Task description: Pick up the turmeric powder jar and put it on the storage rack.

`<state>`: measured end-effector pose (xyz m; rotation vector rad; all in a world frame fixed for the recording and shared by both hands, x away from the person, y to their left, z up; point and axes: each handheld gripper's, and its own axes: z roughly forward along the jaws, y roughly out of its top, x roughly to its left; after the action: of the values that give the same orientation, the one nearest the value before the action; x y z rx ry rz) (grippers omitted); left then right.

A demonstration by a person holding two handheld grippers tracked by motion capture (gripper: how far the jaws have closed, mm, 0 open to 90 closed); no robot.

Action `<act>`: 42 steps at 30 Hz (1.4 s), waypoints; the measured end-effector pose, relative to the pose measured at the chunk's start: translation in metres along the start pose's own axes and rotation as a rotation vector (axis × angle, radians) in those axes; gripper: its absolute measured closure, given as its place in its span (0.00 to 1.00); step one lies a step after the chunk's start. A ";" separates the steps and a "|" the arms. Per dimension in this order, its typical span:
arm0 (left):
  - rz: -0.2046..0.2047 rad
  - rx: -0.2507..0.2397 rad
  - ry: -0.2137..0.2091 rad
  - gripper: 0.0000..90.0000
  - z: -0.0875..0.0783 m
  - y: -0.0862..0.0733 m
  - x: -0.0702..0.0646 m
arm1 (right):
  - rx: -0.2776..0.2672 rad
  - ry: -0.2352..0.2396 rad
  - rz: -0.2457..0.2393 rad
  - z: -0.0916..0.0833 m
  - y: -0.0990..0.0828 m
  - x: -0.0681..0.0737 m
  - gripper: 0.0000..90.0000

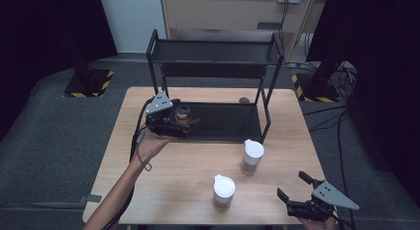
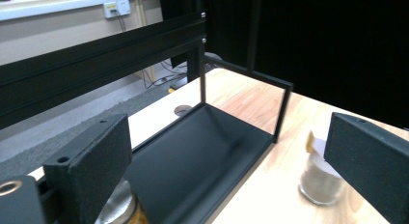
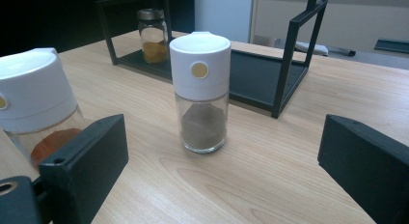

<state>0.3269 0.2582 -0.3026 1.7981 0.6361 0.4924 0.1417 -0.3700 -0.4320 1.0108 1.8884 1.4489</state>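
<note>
The rack (image 1: pixel 216 86) takes the back half of the surface (image 1: pixel 173 185). Its lower shelf (image 1: pixel 225 122) is open from the front and bare but for a small jar (image 1: pixel 183 113) at its left end. Two white-capped jars (image 1: pixel 251 156) (image 1: pixel 223 191) stand apart in front, with bare wood between and beside them.

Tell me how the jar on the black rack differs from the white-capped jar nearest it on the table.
The rack jar has a metal lid and holds yellow-orange powder; the white-capped jar has a tall white cap with a gold dot and holds brown powder. The first stands on the rack's bottom shelf, the second on the bare table. Both are clear and upright.
</note>
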 end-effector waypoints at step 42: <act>-0.037 -0.050 -0.078 0.02 -0.083 -0.107 -0.035 | 0.009 -0.005 0.000 0.001 0.001 0.001 0.04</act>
<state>0.2298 0.3218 -0.3799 1.7465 0.5966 0.4076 0.1420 -0.3685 -0.4311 1.0177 1.8929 1.4388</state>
